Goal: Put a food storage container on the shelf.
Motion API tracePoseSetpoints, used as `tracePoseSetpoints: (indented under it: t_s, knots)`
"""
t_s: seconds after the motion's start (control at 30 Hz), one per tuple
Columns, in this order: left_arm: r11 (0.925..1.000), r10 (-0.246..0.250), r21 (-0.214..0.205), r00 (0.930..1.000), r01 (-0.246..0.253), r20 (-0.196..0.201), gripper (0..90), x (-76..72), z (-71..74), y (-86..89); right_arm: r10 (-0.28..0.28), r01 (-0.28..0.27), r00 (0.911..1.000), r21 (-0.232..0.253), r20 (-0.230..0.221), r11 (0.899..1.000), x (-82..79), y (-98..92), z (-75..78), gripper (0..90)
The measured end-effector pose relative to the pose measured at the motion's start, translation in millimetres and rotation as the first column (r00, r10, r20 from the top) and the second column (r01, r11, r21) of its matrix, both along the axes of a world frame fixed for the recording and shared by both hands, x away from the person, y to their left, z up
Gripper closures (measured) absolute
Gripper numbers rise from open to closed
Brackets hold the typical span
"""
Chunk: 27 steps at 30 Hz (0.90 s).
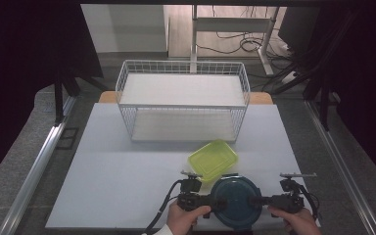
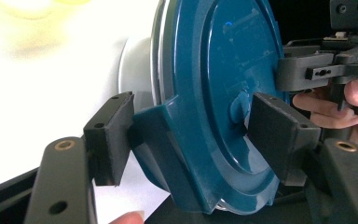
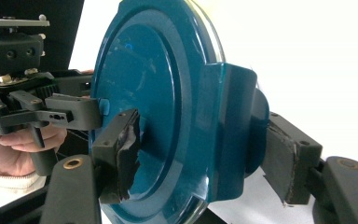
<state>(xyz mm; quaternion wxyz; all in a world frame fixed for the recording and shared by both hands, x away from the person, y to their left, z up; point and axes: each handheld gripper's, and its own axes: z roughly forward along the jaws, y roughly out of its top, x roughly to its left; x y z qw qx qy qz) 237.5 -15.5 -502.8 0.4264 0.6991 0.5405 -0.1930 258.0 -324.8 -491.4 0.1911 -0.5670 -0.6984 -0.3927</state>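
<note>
High view: a white wire basket [image 1: 183,100] is seen at the far side of the table [image 1: 107,166], its two shelves bare. A yellow-green box [image 1: 213,159] lies on the table in front of the basket, nothing visible inside. A round container with a dark teal lid [image 1: 236,201] is set at the near table edge, just beside the box. The lid is glossy, ringed with raised circles, and carries a clip tab on each side; a pale bowl wall is seen under it in the left gripper view. The left gripper [image 1: 210,201] is clamped on the lid's left tab, one pad [image 2: 108,135] outside the tab and the other on the lid top. The right gripper [image 1: 263,200] is pinched on the opposite tab in the same way, one pad [image 3: 120,154] on the lid face.
</note>
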Motion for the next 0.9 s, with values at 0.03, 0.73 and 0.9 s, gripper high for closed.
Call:
tracePoseSetpoints:
  t_s: [0.03, 0.73, 0.9]
  knots:
    - [1.0000, 0.001, 0.002, 1.0000, -0.001, 0.001, 33.5, -0.5, 0.5, 0.0, -0.001, 0.001, 1.0000, -0.001, 0.000, 1.000, -0.1, -0.1, 0.2, 34.1]
    - [0.9998, 0.018, 0.004, 0.9992, -0.018, 0.036, 38.4, -4.5, 9.7, 1.2, -0.029, 0.029, 0.9993, 0.002, 0.023, 1.000, -3.8, -1.3, 9.3, 36.7]
    - [0.9997, 0.023, 0.001, 0.9984, -0.023, 0.051, 38.4, -5.0, 14.5, 1.5, -0.039, 0.039, 0.9983, 0.003, 0.043, 0.999, -5.2, -0.6, 15.1, 36.7]
